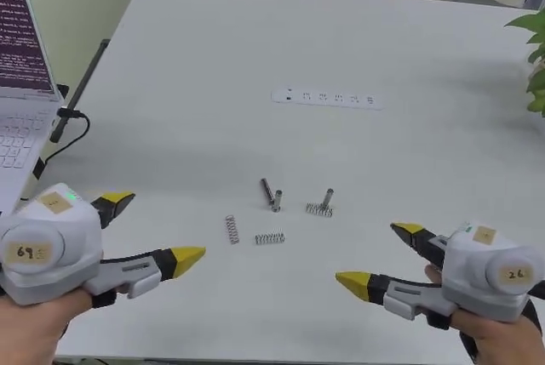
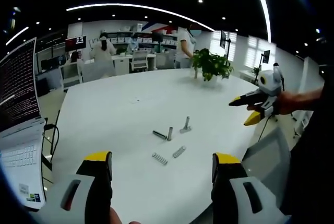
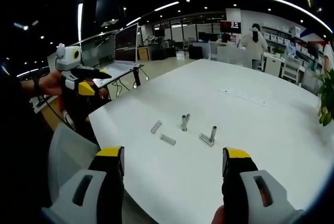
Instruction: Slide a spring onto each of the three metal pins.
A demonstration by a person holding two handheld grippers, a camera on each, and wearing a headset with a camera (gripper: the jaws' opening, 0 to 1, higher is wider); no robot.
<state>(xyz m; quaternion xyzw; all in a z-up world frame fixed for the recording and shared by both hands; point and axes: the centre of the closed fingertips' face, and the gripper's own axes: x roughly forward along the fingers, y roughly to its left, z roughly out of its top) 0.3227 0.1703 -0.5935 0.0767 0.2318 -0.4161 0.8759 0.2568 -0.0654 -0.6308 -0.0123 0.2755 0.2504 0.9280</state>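
Three small metal pins sit mid-table: one lies flat, one stands beside it, and one stands further right. Three loose springs lie close by: one at the left, one in the middle, and one against the right pin's foot. My left gripper hovers open at the near left, short of the parts. My right gripper hovers open at the near right. Nothing is between either pair of jaws. The left gripper view shows the pins and springs ahead.
A white power strip lies further back on the white table. An open laptop with a black cable sits at the left edge. A green plant stands at the right. People stand at desks far behind.
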